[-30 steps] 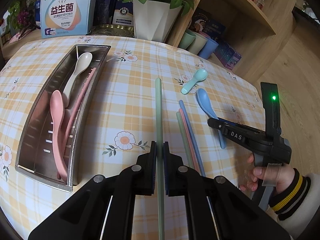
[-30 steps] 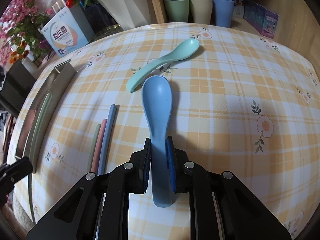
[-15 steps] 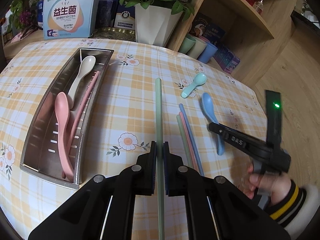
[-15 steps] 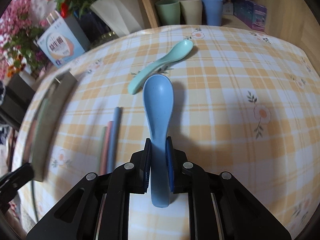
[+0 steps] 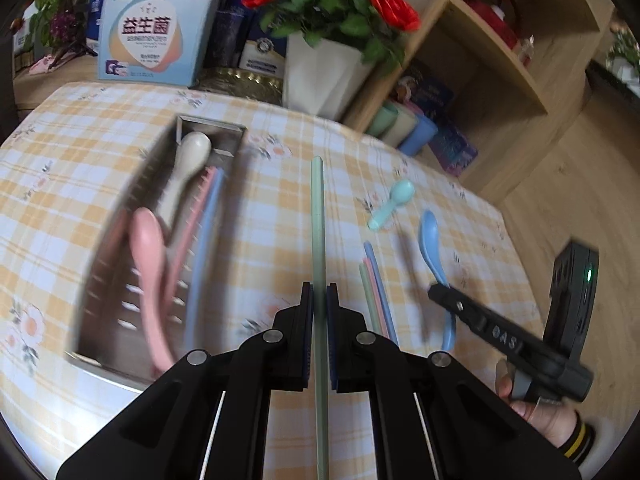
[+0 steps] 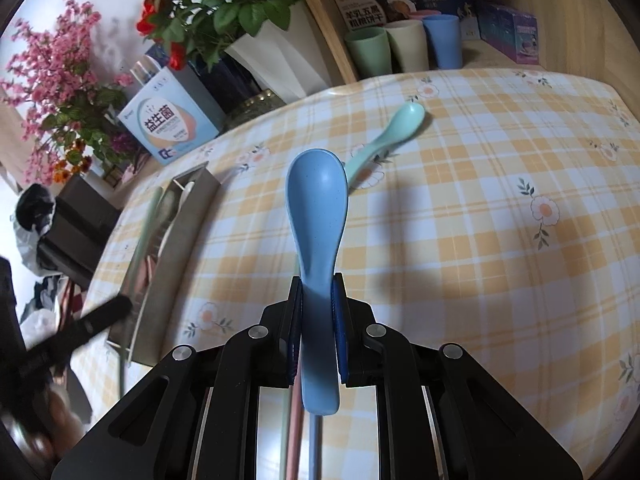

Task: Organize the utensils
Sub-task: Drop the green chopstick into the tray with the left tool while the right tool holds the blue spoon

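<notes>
My left tongs (image 5: 319, 308) pinch a green chopstick (image 5: 318, 216); right tongs (image 6: 316, 316) clamp a blue spoon (image 6: 316, 204). Tray (image 5: 120, 248) sits at ten o'clock. The long chopstick could pivot and miss it.

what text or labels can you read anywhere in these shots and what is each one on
"益生菌": large characters on the light blue box behind the table; its smaller print is too small to read.
"DAS": on the arm of the right claw, partly blurred.
"羊乳五黑粗粮饼干": on a white packet on the shelf behind the cups.
Other shelf boxes: print too small to read.
</notes>
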Demonstrator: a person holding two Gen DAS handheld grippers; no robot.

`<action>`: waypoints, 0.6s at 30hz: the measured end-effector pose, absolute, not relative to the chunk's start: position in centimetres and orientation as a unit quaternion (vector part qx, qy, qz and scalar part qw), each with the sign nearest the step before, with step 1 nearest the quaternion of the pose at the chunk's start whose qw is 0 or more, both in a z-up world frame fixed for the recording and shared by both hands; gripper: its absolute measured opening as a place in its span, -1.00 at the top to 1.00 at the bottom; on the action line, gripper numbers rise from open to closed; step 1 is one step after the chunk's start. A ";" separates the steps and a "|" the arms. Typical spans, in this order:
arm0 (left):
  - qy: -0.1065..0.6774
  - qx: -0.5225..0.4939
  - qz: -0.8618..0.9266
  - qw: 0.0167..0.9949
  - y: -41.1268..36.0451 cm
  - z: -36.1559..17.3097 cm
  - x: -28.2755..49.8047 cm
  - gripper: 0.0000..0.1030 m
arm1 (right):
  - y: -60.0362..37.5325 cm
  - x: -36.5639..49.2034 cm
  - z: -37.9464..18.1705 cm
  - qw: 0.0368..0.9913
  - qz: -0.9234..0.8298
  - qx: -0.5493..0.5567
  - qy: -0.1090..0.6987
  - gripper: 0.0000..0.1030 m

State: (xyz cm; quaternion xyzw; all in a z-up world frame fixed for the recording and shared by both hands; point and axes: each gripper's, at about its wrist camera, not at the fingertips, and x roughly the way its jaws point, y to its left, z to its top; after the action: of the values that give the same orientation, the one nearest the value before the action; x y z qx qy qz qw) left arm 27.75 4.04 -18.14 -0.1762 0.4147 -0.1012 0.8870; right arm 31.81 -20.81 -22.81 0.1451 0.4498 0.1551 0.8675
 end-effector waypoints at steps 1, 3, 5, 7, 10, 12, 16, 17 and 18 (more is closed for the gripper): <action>0.412 -0.180 -0.103 0.887 5.0 -17.6 28.0 0.88 | -20.8 31.8 -22.7 0.868 0.155 0.145 0.449 0.73; 0.410 -0.183 -0.104 0.888 6.7 -16.8 28.6 0.88 | -20.9 31.6 -22.4 0.869 0.157 0.147 0.445 0.73; 0.413 -0.186 -0.109 0.885 8.4 -16.3 29.4 0.88 | -20.9 31.6 -22.3 0.869 0.156 0.150 0.444 0.73; 0.417 -0.186 -0.108 0.883 10.1 -16.0 30.4 0.88 | -20.9 31.5 -22.3 0.869 0.156 0.153 0.443 0.73; 0.429 -0.185 -0.096 0.879 11.6 -16.3 31.8 0.88 | -20.9 31.4 -22.5 0.869 0.155 0.154 0.444 0.72; 0.440 -0.191 -0.090 0.873 12.2 -17.1 33.0 0.88 | -21.0 31.3 -22.6 0.868 0.154 0.155 0.445 0.72; 0.470 -0.185 -0.088 0.859 12.0 -19.1 35.0 0.88 | -21.4 31.3 -22.7 0.869 0.148 0.155 0.447 0.72; 0.479 -0.180 -0.088 0.855 11.7 -19.7 35.4 0.88 | -21.5 31.3 -22.7 0.869 0.146 0.155 0.447 0.72; 0.486 -0.178 -0.086 0.851 11.6 -20.2 35.7 0.88 | -21.7 31.3 -22.7 0.869 0.144 0.155 0.447 0.72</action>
State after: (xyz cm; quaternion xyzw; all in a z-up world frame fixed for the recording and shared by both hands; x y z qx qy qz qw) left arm 35.70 11.60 -20.24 -0.1777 0.4858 -0.0861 0.8515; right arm 31.30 -21.73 -22.70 0.1547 0.4472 0.1437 0.8691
